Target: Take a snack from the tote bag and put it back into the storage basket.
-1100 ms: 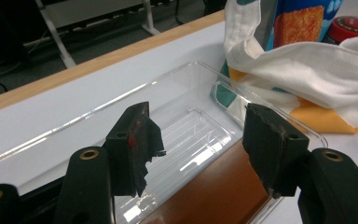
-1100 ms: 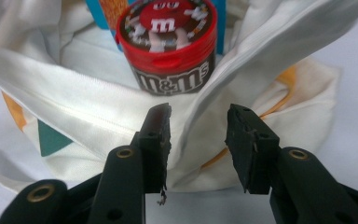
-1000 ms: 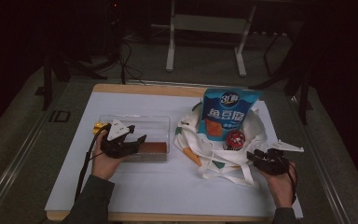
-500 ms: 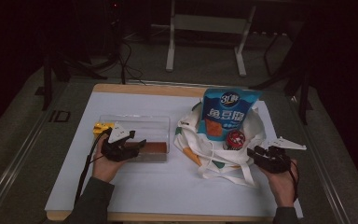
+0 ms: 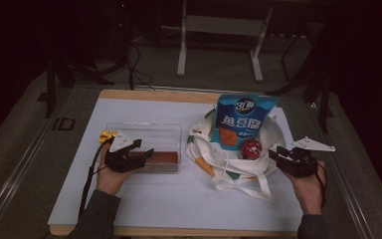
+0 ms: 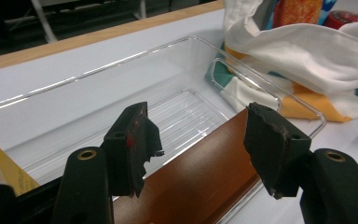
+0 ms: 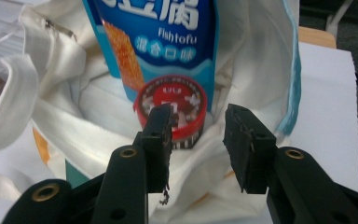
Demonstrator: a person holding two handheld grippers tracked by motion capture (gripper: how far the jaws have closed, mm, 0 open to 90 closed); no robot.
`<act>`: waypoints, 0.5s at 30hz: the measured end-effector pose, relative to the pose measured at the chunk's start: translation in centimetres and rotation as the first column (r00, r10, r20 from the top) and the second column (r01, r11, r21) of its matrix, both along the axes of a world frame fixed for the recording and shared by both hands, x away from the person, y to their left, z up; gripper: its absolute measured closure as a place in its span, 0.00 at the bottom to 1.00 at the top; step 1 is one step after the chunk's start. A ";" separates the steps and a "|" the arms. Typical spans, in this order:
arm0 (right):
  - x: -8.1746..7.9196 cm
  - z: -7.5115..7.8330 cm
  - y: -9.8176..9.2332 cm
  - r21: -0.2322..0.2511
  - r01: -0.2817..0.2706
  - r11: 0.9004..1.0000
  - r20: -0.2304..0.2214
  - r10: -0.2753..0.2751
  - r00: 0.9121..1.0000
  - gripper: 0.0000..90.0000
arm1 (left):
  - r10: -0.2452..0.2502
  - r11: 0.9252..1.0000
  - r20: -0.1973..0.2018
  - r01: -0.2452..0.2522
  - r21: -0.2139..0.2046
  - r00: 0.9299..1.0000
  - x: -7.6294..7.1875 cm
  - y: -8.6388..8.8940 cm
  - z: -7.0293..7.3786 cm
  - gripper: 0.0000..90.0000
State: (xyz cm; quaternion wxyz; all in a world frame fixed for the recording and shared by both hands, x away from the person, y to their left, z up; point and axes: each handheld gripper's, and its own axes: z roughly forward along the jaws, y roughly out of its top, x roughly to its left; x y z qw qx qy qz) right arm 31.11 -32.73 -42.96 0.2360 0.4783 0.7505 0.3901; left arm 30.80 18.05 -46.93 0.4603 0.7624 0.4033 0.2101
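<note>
Right, your left hand sits low at the table's near left, its gripper spread wide over the brown block lying along the near wall of the clear tray. Your right gripper points into the white tote bag with its jaws apart and empty, the red-lidded tin just ahead. The blue fish tofu packet stands upright behind that tin. A yellow packet sits at the tray's left end.
</note>
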 end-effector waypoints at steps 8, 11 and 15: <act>2.2 1.0 0.7 -0.015 -0.011 1.000 -0.009 0.011 1.000 0.67 | -0.042 0.999 0.015 0.042 -0.003 0.999 -0.5 0.0 -0.2 0.46; 3.2 1.4 0.8 0.008 -0.026 1.000 -0.006 0.026 1.000 0.66 | -0.051 0.999 0.009 0.051 0.009 0.999 -0.6 -0.1 -0.2 0.46; 4.6 2.1 0.8 0.032 -0.032 0.999 -0.009 0.033 0.999 0.65 | -0.055 0.998 0.010 0.055 0.019 0.998 -0.8 -0.1 -0.3 0.46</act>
